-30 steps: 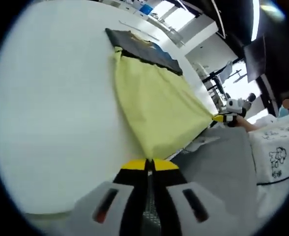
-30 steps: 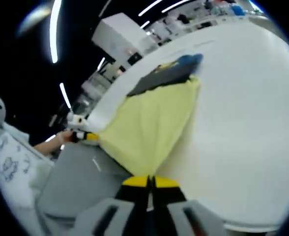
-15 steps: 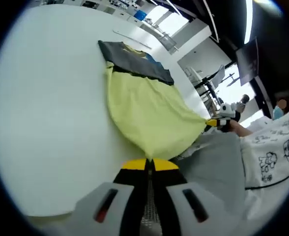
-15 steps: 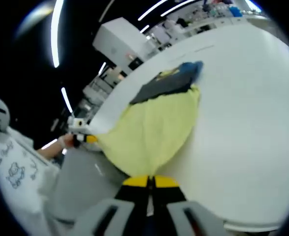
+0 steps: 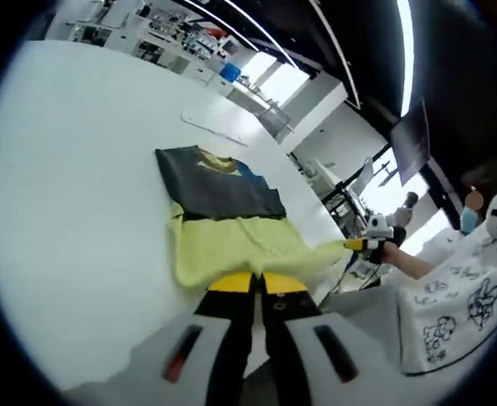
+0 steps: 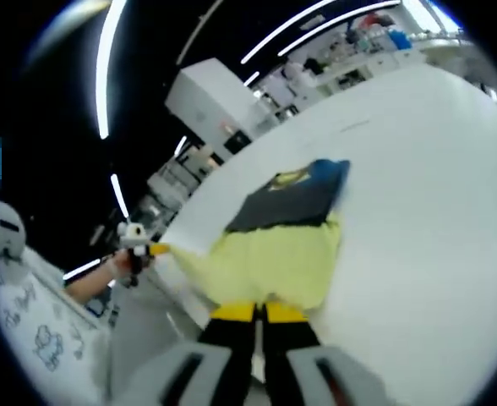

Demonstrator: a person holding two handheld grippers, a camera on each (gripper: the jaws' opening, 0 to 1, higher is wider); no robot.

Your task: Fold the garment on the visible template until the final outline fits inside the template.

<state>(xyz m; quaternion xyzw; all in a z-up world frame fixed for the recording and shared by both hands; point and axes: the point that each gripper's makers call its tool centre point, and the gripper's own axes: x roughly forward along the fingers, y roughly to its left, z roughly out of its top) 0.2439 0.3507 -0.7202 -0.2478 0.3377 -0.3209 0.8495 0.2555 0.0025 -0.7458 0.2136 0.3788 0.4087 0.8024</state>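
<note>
- L gripper: jaws closed tight on the near yellow edge of the garment, yellow tips together w/ cloth pinched between.
- R gripper: same story, jaws clamped on the yellow hem at its own end; also seen from the left gripper view at the right, holding a stretched-out yellow corner off the table edge.
- L gripper shows in the right gripper view at left, a hand around it, yellow corner pulled out to it.
- Garment: yellow lower part bunched near the table's near edge, dark upper part w/ blue bit at the collar lying flat farther in.
- White table under it all; thin line on the top beyond the garment, can't tell what it is.
- Person's printed white sleeve at right.
</note>
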